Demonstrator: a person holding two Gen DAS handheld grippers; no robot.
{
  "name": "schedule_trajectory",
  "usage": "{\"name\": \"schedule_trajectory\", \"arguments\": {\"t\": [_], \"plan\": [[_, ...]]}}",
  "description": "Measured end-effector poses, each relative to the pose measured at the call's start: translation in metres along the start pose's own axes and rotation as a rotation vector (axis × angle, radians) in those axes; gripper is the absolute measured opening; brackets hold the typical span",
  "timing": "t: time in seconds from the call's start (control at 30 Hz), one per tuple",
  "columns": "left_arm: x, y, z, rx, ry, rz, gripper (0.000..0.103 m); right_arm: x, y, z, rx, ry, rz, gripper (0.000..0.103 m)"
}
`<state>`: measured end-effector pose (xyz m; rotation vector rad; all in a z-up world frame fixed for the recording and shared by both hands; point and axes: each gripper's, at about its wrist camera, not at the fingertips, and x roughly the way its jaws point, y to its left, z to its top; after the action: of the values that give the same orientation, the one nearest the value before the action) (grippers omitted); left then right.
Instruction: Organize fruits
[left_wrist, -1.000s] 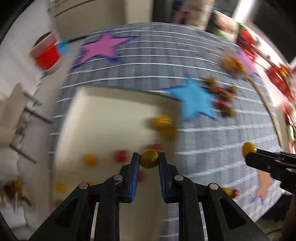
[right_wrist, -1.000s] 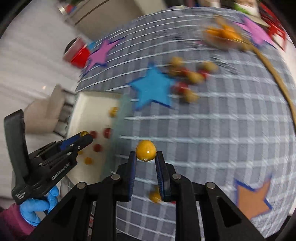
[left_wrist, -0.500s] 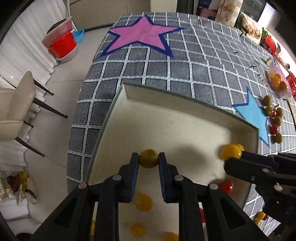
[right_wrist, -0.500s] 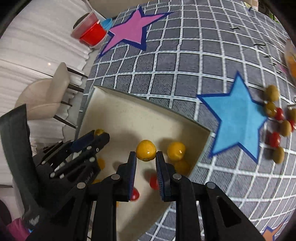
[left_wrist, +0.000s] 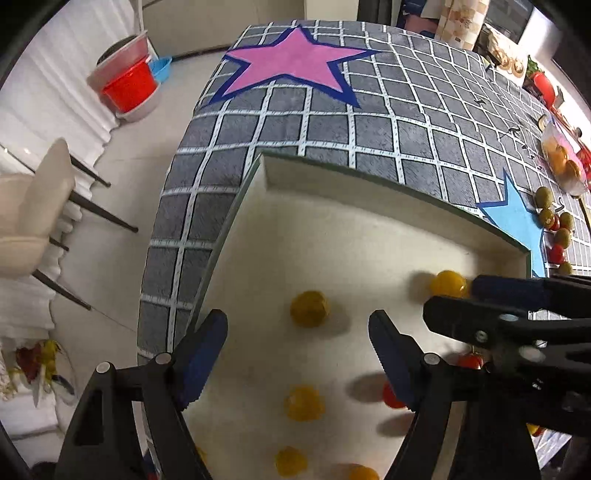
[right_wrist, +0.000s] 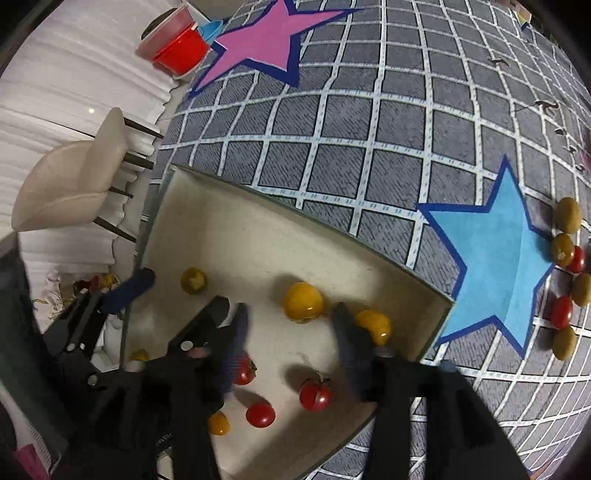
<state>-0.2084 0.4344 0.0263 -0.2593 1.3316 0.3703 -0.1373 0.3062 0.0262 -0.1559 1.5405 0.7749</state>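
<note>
Now, far left off the bench: a pale chair and red tubs on the floor; not part of the job.

Left tool hangs over the cream tray; its blue pads are spread wide and opening, nothing pinched; a dull yellow fruit lies loose on the tray floor just ahead of the gap, clear of both pads. 3 more yellow ones sit lower in that view.

Right tool is blurred, jaws parting; a bright yellow fruit lies on the tray floor between the pads, touching neither as far as I can tell. Another yellow fruit sits just beside the right pad, near the tray's corner; 3 red tomatoes lie closer to the camera.

Further right, past the blue star on the grid cloth, approx 8 olive-green and red fruits wait in a loose cluster, well apart from the tray; those look like the remaining work.

Handling, my guess: small, light, smooth-skinned, round, so they roll and squirt out of a hard pinch; skins prob. split if squeezed; take each across its widest middle, pads square on, gentle close; set down low so it doesn't run to the tray wall.
</note>
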Motion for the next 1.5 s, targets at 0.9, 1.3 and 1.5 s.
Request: {"name": "schedule_trajectory", "arguments": {"t": [0.9,1.3,1.5], "plan": [[-0.095,0.001,-0.083,0.125,0.038,0.011,0.103,-0.087,0.038,-0.096,-0.142,0.062,-0.211,0.103],[-0.105,-0.007,-0.094,0.17,0.041,-0.001,0.103,-0.102,0.051,-0.107,-0.189,0.058,-0.261,0.103],[-0.108,-0.01,-0.094,0.183,0.032,0.001,0.103,-0.104,0.05,-0.109,-0.18,0.054,-0.268,0.103]]}}
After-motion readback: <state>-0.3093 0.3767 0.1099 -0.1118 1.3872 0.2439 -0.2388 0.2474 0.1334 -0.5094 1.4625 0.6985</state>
